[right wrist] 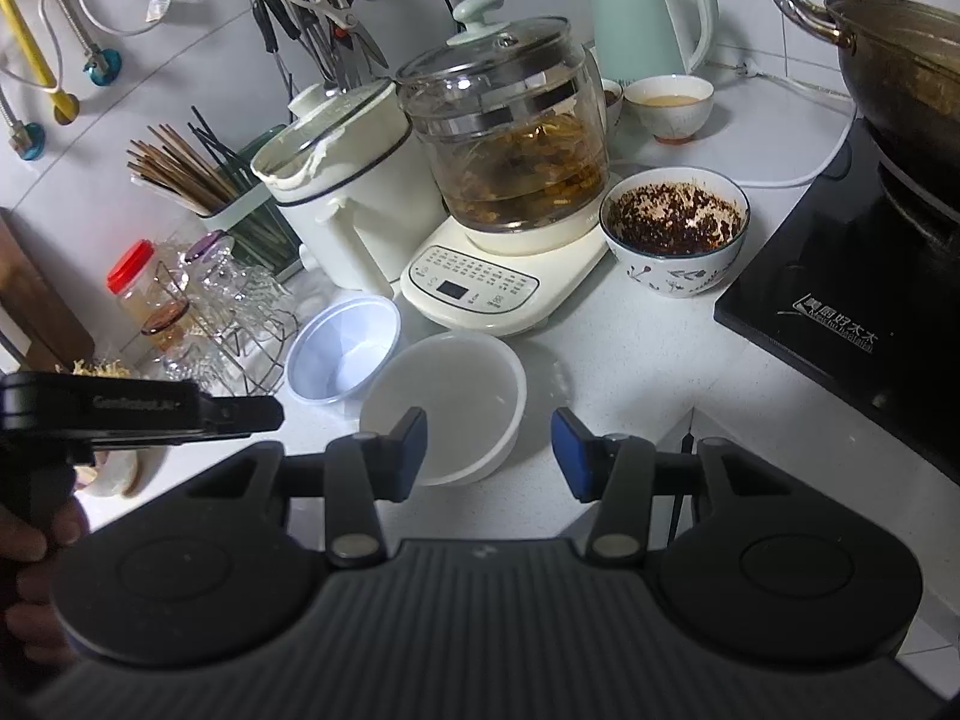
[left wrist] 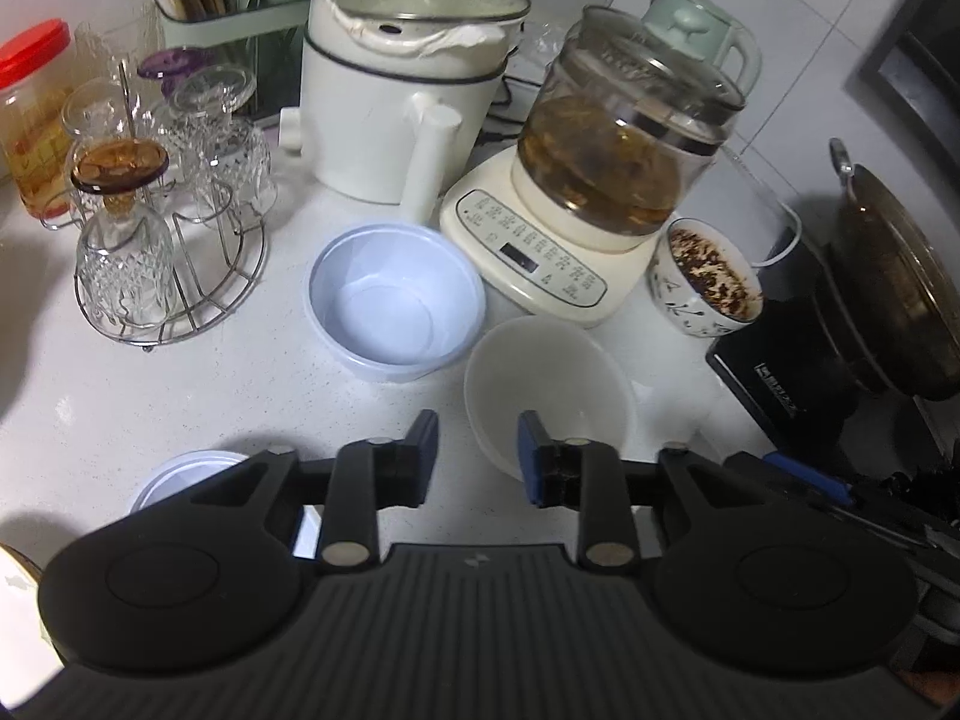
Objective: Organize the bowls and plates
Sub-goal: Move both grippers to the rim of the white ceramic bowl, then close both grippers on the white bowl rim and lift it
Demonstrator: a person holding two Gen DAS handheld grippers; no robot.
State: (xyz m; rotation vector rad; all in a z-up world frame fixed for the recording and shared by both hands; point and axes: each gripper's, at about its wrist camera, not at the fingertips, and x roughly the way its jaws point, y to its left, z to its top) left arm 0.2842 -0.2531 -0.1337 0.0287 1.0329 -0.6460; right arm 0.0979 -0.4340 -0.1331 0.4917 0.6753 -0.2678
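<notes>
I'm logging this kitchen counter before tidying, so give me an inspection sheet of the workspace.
Surface: white countertop, speckled.
Job's things: translucent white bowl and pale blue bowl side by side, both empty.
Clutter: chili flake bowl, glass kettle, white electric pot, glass rack.
Grippers: left gripper and right gripper, jaws apart, holding nothing.
Cables: white cord.
Surroundings: wok on induction cooktop.

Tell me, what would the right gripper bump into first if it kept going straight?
Probably the translucent white bowl, lying just ahead of the right gripper on the countertop. Depth is unclear, but nothing sits between them.
</notes>
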